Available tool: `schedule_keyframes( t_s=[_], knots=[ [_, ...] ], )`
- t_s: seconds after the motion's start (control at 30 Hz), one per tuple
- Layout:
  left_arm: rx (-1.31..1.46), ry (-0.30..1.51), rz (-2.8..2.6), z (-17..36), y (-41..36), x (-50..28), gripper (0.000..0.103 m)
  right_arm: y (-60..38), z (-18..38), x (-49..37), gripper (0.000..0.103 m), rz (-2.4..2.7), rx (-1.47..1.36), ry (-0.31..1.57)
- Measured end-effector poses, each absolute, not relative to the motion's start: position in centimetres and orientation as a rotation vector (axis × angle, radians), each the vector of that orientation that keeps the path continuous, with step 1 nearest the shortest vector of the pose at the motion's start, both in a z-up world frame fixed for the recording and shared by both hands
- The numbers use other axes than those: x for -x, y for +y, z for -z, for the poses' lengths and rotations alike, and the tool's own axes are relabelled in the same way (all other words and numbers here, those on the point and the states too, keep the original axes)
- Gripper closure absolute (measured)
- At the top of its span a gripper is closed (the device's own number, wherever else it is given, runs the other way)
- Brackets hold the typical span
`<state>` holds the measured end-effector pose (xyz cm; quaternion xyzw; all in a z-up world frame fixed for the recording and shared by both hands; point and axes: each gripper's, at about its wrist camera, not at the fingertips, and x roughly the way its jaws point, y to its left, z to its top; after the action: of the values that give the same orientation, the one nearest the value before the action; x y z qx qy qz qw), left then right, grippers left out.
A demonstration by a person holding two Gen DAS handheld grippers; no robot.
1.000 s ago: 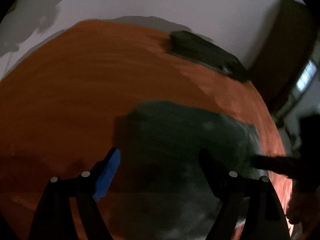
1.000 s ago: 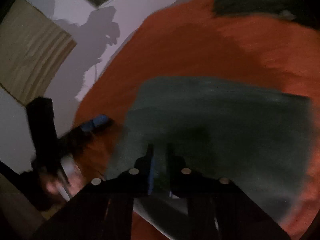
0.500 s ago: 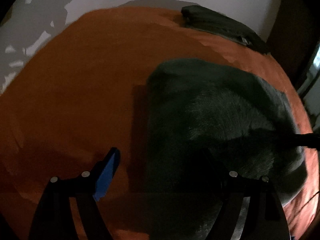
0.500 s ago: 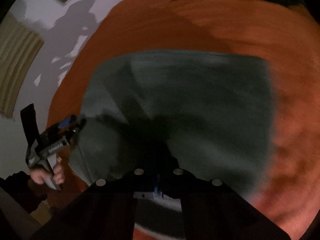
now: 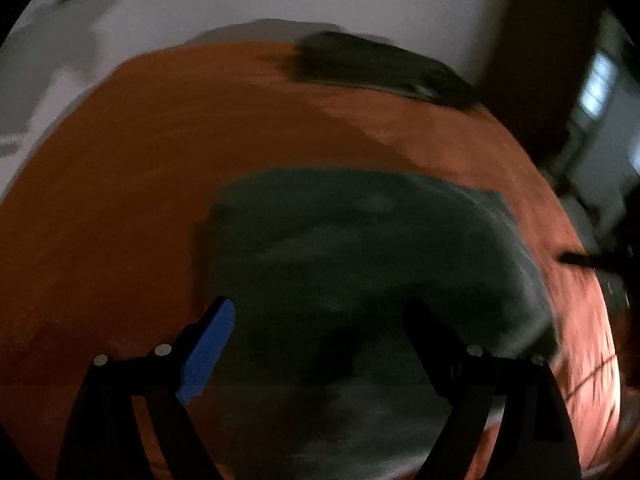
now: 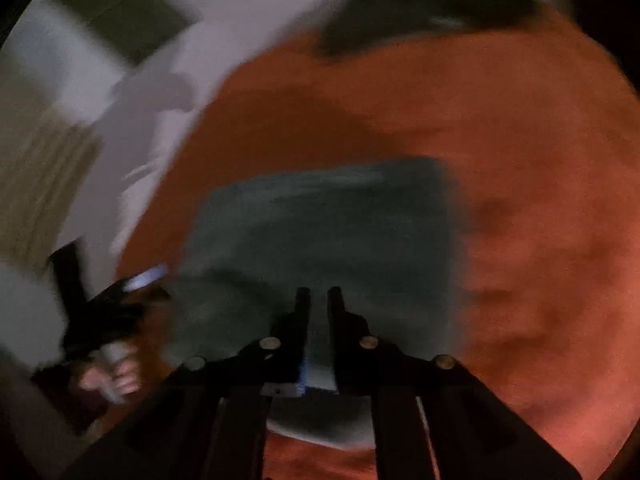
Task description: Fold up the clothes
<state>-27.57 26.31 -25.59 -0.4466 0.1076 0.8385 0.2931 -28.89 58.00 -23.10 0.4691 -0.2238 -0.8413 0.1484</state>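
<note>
So your right gripper is pinched nearly closed on the near edge of the dark green garment; your left gripper hangs wide open over it, holding nothing; garment's mid-frame on the orange bedspread; another dark pile sits at the upper right.

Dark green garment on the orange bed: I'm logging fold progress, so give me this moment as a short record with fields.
surface: orange bedspread
garment: dark green garment, lying as a roughly rectangular shape
left gripper: open, above the garment's near edge
right gripper: fingers close together, cloth between them
other item: dark clothing pile at the far edge
image quality: dim, motion-blurred
</note>
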Motion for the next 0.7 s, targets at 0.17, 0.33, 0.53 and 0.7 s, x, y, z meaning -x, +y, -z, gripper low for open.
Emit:
schedule_keyframes(
  t_s=[0.17, 0.33, 0.53, 0.7],
  knots=[
    [1.282, 0.433, -2.143, 28.9, 26.0, 26.6, 0.015, 50.9, 24.7, 29.7, 0.089, 2.262, -1.435, -0.472],
    [1.254, 0.406, -2.179, 27.4, 21.0, 25.8, 0.015, 54.1, 26.2, 28.0, 0.089, 2.291, -1.466, -0.622],
    [1.259, -0.009, -1.974, 22.7, 24.0, 31.0, 0.015, 58.6, 25.9, 25.9, 0.088, 2.366, -1.467, -0.773],
    [1.4, -0.117, -1.895, 22.6, 34.3, 35.1, 0.015, 58.8, 25.3, 24.3, 0.088, 2.378, -1.469, -0.771]
  ],
)
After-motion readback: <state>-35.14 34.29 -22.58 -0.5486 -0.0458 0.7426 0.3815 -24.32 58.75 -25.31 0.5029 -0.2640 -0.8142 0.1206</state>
